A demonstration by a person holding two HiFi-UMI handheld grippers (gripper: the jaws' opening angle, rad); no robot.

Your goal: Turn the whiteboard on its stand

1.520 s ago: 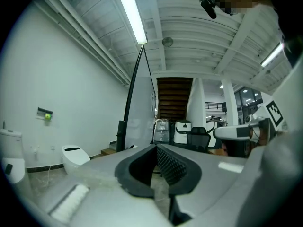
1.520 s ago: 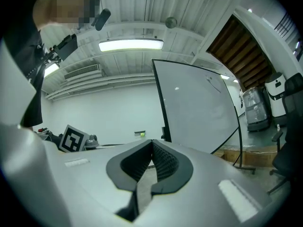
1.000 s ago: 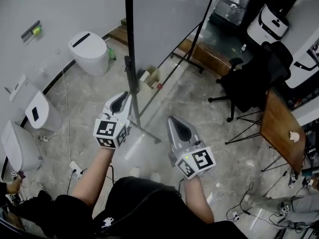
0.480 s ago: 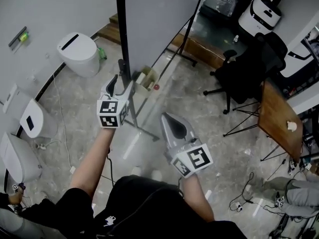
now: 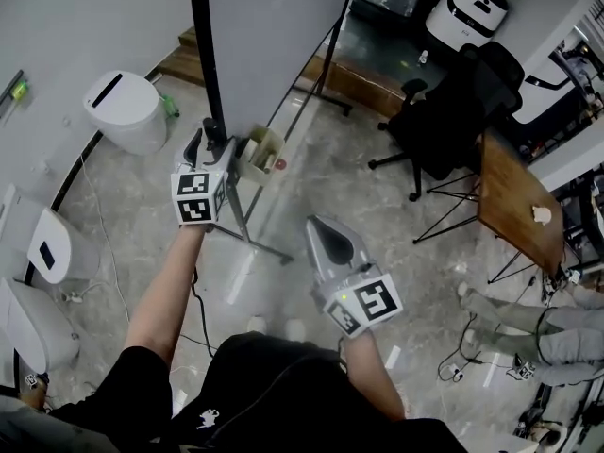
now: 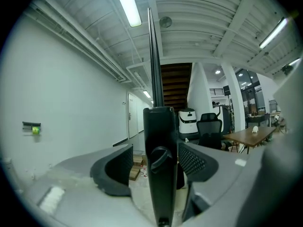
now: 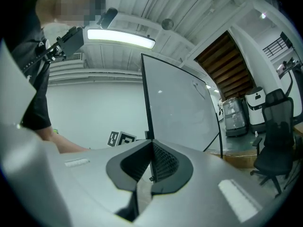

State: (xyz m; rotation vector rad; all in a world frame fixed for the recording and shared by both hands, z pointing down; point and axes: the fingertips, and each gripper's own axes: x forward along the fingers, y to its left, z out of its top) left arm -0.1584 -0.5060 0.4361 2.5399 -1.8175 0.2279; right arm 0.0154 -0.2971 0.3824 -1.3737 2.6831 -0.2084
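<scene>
The pale grey whiteboard panel (image 5: 274, 36) is smooth and faintly glossy, edged by a matt black metal post (image 5: 205, 55). The grey stone-look floor (image 5: 311, 173) is polished and shiny. The brown wooden tabletop (image 5: 510, 206) looks matt, and the rounded white plastic casing (image 5: 123, 111) is smooth.

Left tool (image 5: 208, 142) has reached further out to the stand post (image 5: 204, 55) — jaws opening, post between them.

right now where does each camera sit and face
head view: on the head, steeply down at the floor; forearms, left gripper, right gripper show.
left gripper view: on that gripper, along its opening jaws, stand post between them.
right gripper view: on that gripper, up at the whiteboard past shut jaws; left arm shows.
shared: both gripper views see the office chair.
</scene>
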